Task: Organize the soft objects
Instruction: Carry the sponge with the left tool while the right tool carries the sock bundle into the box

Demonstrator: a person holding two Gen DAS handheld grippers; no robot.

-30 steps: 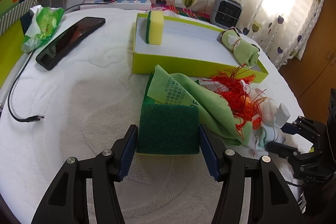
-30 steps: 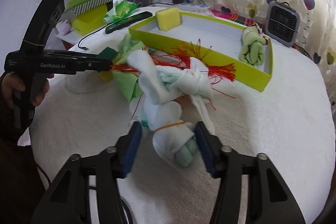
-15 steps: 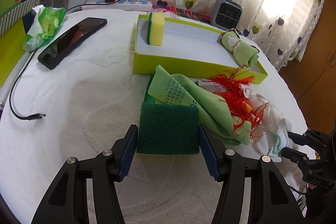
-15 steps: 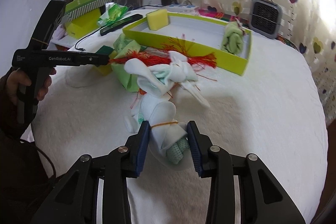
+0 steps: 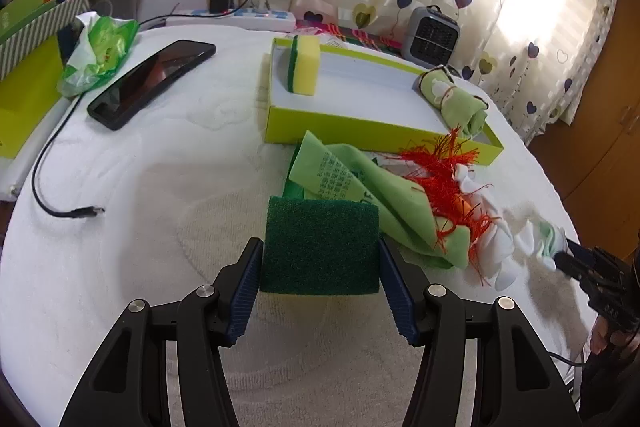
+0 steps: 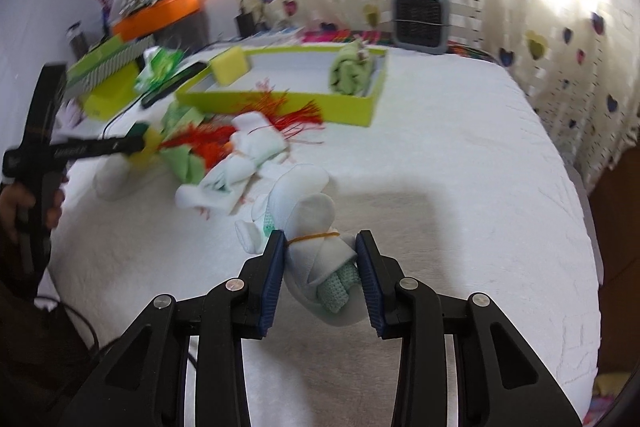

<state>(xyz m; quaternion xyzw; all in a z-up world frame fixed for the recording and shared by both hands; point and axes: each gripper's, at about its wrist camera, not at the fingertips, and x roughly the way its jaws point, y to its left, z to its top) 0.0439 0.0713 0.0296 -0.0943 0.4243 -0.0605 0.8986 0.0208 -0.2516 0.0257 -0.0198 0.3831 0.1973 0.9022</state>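
Observation:
My left gripper [image 5: 320, 267] is shut on a dark green scouring sponge [image 5: 319, 245] resting on the white bedcover. Beside it lie a light green cloth [image 5: 360, 183], a red tassel [image 5: 444, 167] and white socks [image 5: 496, 239]. My right gripper [image 6: 320, 267] is shut on a rolled white sock bundle [image 6: 316, 227] bound with an orange band, pulled away from the pile. The yellow-green tray [image 5: 360, 135] holds a yellow sponge [image 5: 305, 65] and a green rolled cloth [image 5: 456, 103].
A black phone [image 5: 152, 83], a cable [image 5: 52, 183] and a green plastic bag [image 5: 96, 55] lie at the left. A small grey heater [image 5: 430, 37] stands behind the tray. A second white sock bundle [image 6: 244, 151] lies by the tassel [image 6: 288, 115].
My right gripper closed on the white sock bundle and drew it back and right, away from the pile. The left gripper stayed on the green sponge.

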